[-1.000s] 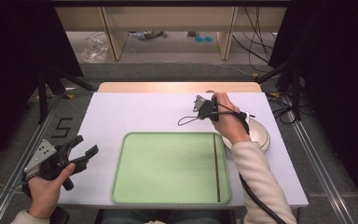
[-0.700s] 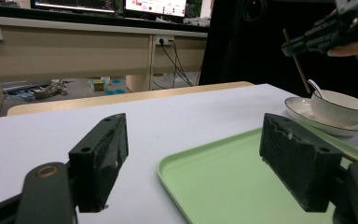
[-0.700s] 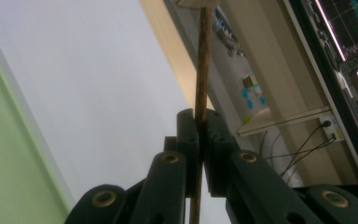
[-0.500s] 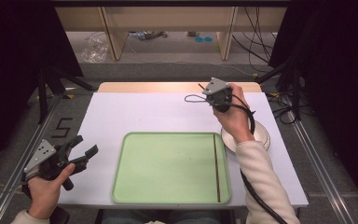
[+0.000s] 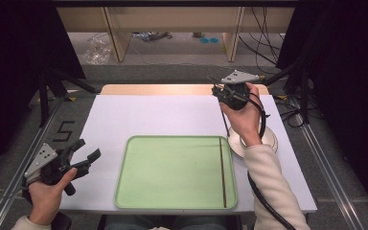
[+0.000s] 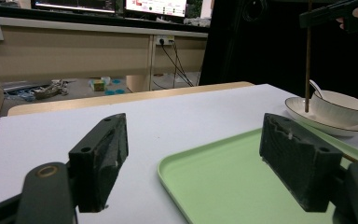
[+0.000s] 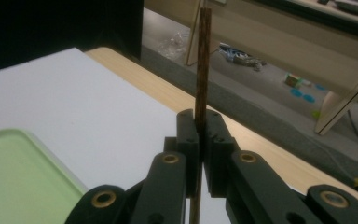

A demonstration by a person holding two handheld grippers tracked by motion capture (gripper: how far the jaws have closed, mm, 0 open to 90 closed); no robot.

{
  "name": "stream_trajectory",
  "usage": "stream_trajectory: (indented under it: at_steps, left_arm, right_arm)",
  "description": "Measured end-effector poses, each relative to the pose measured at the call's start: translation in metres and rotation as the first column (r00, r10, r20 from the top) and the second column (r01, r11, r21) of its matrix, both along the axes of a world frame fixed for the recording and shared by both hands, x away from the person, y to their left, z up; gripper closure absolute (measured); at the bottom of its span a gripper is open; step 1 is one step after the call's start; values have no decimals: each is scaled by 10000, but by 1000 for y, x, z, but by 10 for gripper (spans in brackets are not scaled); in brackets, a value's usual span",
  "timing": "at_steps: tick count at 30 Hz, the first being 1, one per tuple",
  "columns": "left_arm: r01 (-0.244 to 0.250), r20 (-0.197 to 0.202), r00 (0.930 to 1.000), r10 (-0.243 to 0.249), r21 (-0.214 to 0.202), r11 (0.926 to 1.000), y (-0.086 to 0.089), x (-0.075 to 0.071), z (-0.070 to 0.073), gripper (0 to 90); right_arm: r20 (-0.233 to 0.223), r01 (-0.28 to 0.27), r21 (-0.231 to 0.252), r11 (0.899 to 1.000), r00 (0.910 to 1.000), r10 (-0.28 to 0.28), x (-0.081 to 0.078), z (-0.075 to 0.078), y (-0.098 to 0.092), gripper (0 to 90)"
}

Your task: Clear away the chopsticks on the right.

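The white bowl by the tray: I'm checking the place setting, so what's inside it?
In the white bowl, on its saucer, a white spoon handle pokes above the rim. The bowl's wall hides anything lower.

The right gripper (image 5: pixel 219 91) is held high at the upper right of the high view, its jaws clamped together on a thin stick, forearm rising from the lower right. The left gripper (image 5: pixel 87 152) sits at the lower left, jaws spread wide.
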State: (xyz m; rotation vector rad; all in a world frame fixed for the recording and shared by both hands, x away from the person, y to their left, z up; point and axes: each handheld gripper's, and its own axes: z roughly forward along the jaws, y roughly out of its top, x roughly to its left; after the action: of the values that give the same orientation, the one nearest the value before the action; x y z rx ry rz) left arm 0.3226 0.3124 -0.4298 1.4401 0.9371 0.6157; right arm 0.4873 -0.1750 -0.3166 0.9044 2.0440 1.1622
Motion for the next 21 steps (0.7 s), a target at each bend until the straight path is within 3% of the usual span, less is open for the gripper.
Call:
stream_trajectory:
  at_steps: [5,10,14,19,21]
  left_arm:
    - [-28,-24,10000,28,-19,10000,0,0,0,235]
    - [-22,-19,10000,22,-15,10000,0,0,0,235]
    - [-18,-36,10000,18,-26,10000,0,0,0,235]
    - [-12,-41,10000,11,-17,10000,0,0,0,235]
    - [-9,-26,10000,9,-35,10000,0,0,0,235]
  right_arm:
    - [-598,216,669,9975,9981,-176,-2,5,-3,877]
    - [-1266,676,977,9929,9904,-550,-4,8,-3,877]
    - [-2119,906,1285,9876,9753,-619,-6,12,-4,877]
    - [-2776,1137,992,9885,9572,-823,-7,12,-5,877]
    - [-3250,1420,862,9861,9397,-1069,-8,13,-5,877]
